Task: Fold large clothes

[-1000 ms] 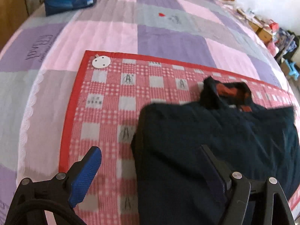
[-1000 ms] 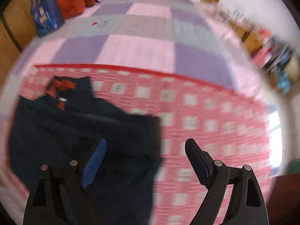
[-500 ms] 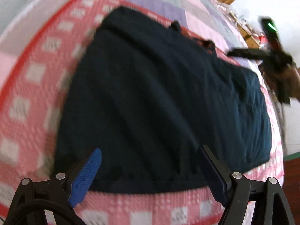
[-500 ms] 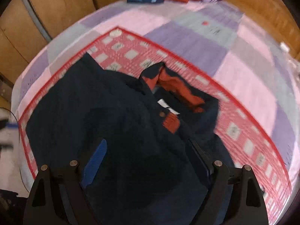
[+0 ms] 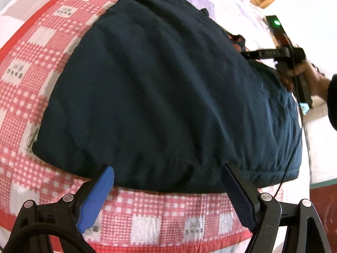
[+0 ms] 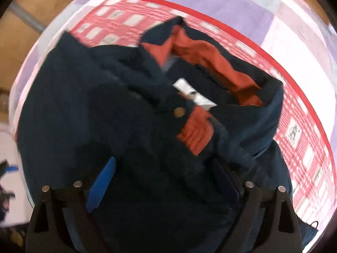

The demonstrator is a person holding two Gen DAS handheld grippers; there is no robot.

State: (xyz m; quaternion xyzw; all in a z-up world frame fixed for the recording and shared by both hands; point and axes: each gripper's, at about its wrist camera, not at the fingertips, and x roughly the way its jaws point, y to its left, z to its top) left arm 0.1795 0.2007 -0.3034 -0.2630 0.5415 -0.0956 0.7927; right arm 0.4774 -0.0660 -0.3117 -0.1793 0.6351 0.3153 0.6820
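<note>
A dark navy jacket (image 5: 168, 84) lies folded on a red-and-white checked mat (image 5: 31, 63). My left gripper (image 5: 166, 169) stands open at the jacket's near hem, its fingertips at the fabric's edge and nothing pinched. In the right wrist view the jacket's collar (image 6: 210, 59) shows orange-red lining, a white label (image 6: 193, 92) and a brass snap (image 6: 179, 112). My right gripper (image 6: 165, 163) hangs steeply over the dark cloth just below the collar. Its jaws are closing with jacket fabric under and between them, and the pads do not visibly press on it.
The mat lies on a bed with a pink, purple and grey quilt (image 6: 231, 10). A person's hand (image 5: 305, 73) holds the right gripper at the jacket's far end. Wooden furniture (image 6: 42, 4) borders the bed. Floor clutter (image 6: 6, 189) shows beyond the mat's edge.
Both grippers dropped toward the jacket. The left swung from the mat's bare left side to the hem. The right swung from the mat's right side to over the collar and narrowed slightly.
</note>
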